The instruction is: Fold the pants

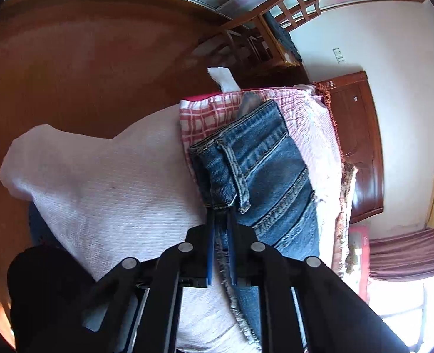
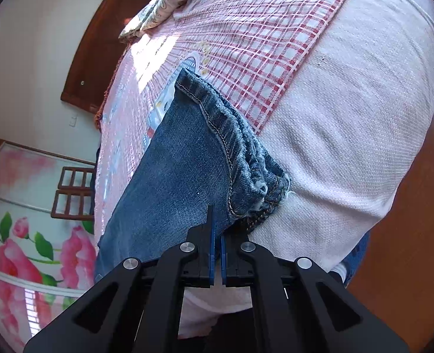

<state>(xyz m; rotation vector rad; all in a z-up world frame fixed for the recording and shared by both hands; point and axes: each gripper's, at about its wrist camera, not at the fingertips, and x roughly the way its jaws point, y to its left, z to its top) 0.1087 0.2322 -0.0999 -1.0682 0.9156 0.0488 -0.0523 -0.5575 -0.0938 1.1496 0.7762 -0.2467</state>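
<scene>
The blue denim pants (image 1: 264, 161) lie folded lengthwise on a bed, over a white textured cover and a red checked cloth. My left gripper (image 1: 220, 214) is shut on the waistband corner next to a belt loop, with a frayed hem edge running under its fingers. In the right wrist view the pants (image 2: 175, 164) run away from me, stitched hems bunched at the right. My right gripper (image 2: 217, 220) is shut on the denim near those bunched hems; its right fingertip is hidden under the cloth.
The white bed cover (image 1: 114, 194) and the red checked cloth (image 2: 261, 53) spread around the pants. A wooden headboard (image 1: 360, 147) stands at the far end, a wooden chair (image 1: 278, 20) beyond it. A patterned pillow (image 2: 169, 3) lies at the top. Wooden floor (image 2: 407, 250) lies beside the bed.
</scene>
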